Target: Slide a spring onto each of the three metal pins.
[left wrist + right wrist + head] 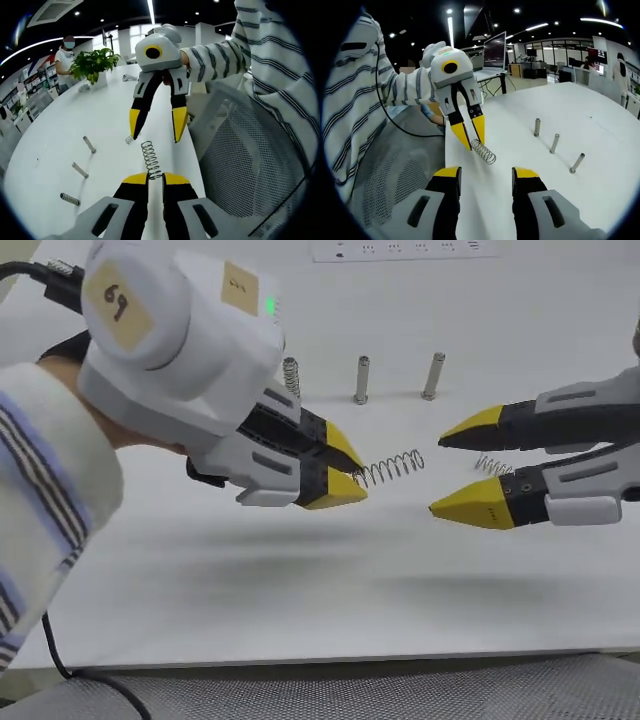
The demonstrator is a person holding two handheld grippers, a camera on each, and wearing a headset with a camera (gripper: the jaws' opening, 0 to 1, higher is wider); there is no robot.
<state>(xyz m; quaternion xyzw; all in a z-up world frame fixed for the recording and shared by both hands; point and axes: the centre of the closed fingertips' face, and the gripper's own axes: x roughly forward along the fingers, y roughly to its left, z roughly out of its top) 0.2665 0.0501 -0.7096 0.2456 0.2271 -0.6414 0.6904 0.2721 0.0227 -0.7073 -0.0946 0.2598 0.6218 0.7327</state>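
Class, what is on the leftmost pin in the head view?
A spring sleeves the leftmost pin. In the head view the left tongs cover its base, so how far down the spring sits is hidden there.

We find the desk (300,580) bare toward its near edge, below both claws. Between the left claw (345,475) and the spread right claw (437,474), the held spring (390,468) juts into the gap. Beyond stand three upright obstacles in a row, apart from one another: the sprung pin (291,377), middle pin (361,380), right pin (433,376). A loose spring (492,466) lies on the desk by the right claw.
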